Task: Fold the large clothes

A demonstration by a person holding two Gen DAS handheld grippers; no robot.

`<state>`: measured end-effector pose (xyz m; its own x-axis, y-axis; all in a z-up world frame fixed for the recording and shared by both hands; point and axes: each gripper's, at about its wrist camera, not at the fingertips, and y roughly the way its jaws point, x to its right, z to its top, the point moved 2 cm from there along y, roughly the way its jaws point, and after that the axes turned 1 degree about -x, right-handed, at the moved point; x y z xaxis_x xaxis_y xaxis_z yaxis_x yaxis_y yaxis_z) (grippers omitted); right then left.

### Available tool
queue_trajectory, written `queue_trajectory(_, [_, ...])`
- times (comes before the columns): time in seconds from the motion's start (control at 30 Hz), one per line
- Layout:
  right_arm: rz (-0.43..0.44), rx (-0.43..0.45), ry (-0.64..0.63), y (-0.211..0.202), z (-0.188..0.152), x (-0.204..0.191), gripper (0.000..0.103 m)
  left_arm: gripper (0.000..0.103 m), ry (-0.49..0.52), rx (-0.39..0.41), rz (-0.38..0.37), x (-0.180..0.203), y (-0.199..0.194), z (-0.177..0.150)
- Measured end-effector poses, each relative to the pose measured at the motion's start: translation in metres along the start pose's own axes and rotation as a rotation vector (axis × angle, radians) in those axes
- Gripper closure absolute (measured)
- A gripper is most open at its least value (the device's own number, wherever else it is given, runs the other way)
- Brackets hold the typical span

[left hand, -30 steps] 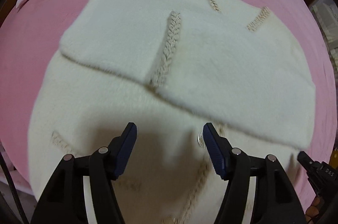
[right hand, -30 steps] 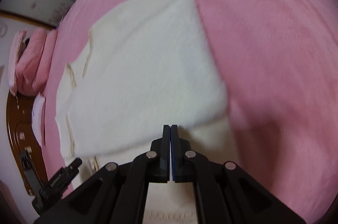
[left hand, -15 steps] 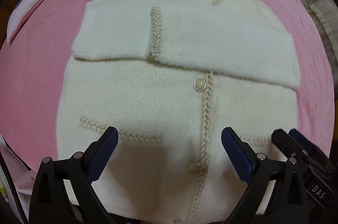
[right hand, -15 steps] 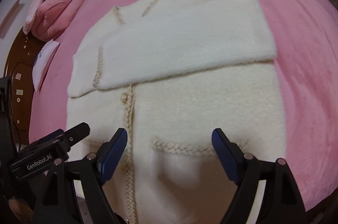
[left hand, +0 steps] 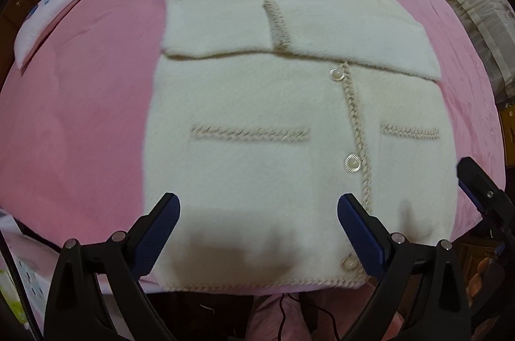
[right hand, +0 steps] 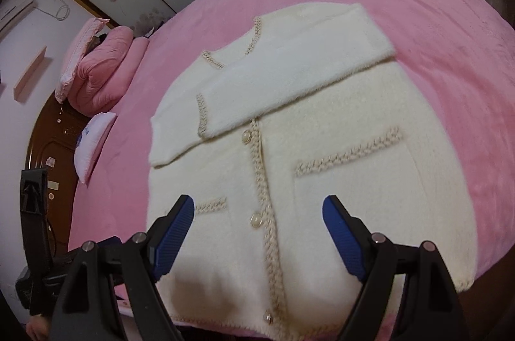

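Note:
A cream fluffy cardigan (left hand: 273, 115) with braided beige trim and round buttons lies flat, front up, on the pink bed; it also shows in the right wrist view (right hand: 322, 131). Both sleeves are folded across the chest. Its hem lies at the bed's near edge. My left gripper (left hand: 257, 218) is open and empty, above the hem on the left half. My right gripper (right hand: 259, 222) is open and empty, above the lower front near the button band. The right gripper's tip shows at the right edge of the left wrist view (left hand: 479, 183).
The pink blanket (right hand: 434, 3) covers the bed all around the cardigan. A pink folded quilt (right hand: 103, 67) and a white pillow (right hand: 93, 141) lie at the head end by the dark wooden headboard (right hand: 48, 147). Curtains (left hand: 466, 3) hang past the far side.
Both grippers have pulled back toward the hem and risen. The right gripper, shut a second ago, has opened wide. The right sleeve now lies folded across the chest.

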<state>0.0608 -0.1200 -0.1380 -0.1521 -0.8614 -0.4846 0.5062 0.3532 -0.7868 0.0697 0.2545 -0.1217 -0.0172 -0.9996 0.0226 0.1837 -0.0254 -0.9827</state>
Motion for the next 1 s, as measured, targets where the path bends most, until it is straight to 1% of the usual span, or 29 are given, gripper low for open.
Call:
queue_trajectory(0.07, [0.004, 0.013, -0.005, -0.010, -0.012, 0.002, 0.021, 0.005, -0.041, 0.009, -0.002, -0.015, -0.001, -0.017])
queue_trajectory(0.17, [0.002, 0.058, -0.009, -0.025, -0.031, 0.012, 0.021, 0.006, -0.118, 0.050, -0.006, -0.035, -0.001, -0.044])
queue_trajectory(0.23, [-0.020, 0.071, -0.009, -0.032, -0.042, 0.023, 0.021, 0.006, -0.152, 0.020, 0.020, -0.046, 0.002, -0.063])
queue_trajectory(0.3, [-0.054, 0.047, 0.008, -0.036, -0.051, 0.035, 0.021, 0.006, -0.171, -0.031, 0.027, -0.053, 0.006, -0.080])
queue_trajectory(0.37, [-0.064, 0.039, 0.056, -0.046, -0.060, 0.051, 0.021, 0.006, -0.186, -0.080, 0.027, -0.062, 0.008, -0.095])
queue_trajectory(0.43, [-0.082, 0.042, 0.150, -0.057, -0.068, 0.072, 0.021, 0.006, -0.205, -0.112, 0.031, -0.071, 0.010, -0.109])
queue_trajectory(0.5, [-0.091, 0.022, 0.253, -0.063, -0.075, 0.096, 0.021, 0.006, -0.223, -0.139, 0.035, -0.080, 0.013, -0.119])
queue_trajectory(0.57, [-0.112, 0.007, 0.322, -0.067, -0.079, 0.117, 0.021, 0.006, -0.231, -0.163, 0.036, -0.088, 0.017, -0.128])
queue_trajectory(0.67, [-0.149, 0.015, 0.399, -0.069, -0.084, 0.150, 0.021, 0.006, -0.244, -0.182, 0.032, -0.100, 0.025, -0.136])
queue_trajectory(0.7, [-0.170, 0.007, 0.416, -0.067, -0.086, 0.160, 0.021, 0.006, -0.253, -0.189, 0.030, -0.104, 0.028, -0.138])
queue_trajectory(0.8, [-0.240, -0.065, 0.431, -0.052, -0.092, 0.188, 0.021, 0.006, -0.290, -0.211, 0.018, -0.114, 0.037, -0.143])
queue_trajectory(0.9, [-0.305, -0.157, 0.409, -0.031, -0.096, 0.206, 0.021, 0.006, -0.343, -0.238, -0.035, -0.123, 0.047, -0.149])
queue_trajectory(0.93, [-0.312, -0.165, 0.395, -0.026, -0.097, 0.210, 0.021, 0.006, -0.360, -0.238, -0.046, -0.126, 0.049, -0.152])
queue_trajectory(0.97, [-0.312, -0.165, 0.380, -0.022, -0.097, 0.212, 0.023, 0.006, -0.375, -0.235, -0.055, -0.128, 0.051, -0.154])
queue_trajectory(1.0, [-0.319, -0.167, 0.358, -0.018, -0.097, 0.214, 0.032, 0.006, -0.385, -0.231, -0.060, -0.129, 0.052, -0.155])
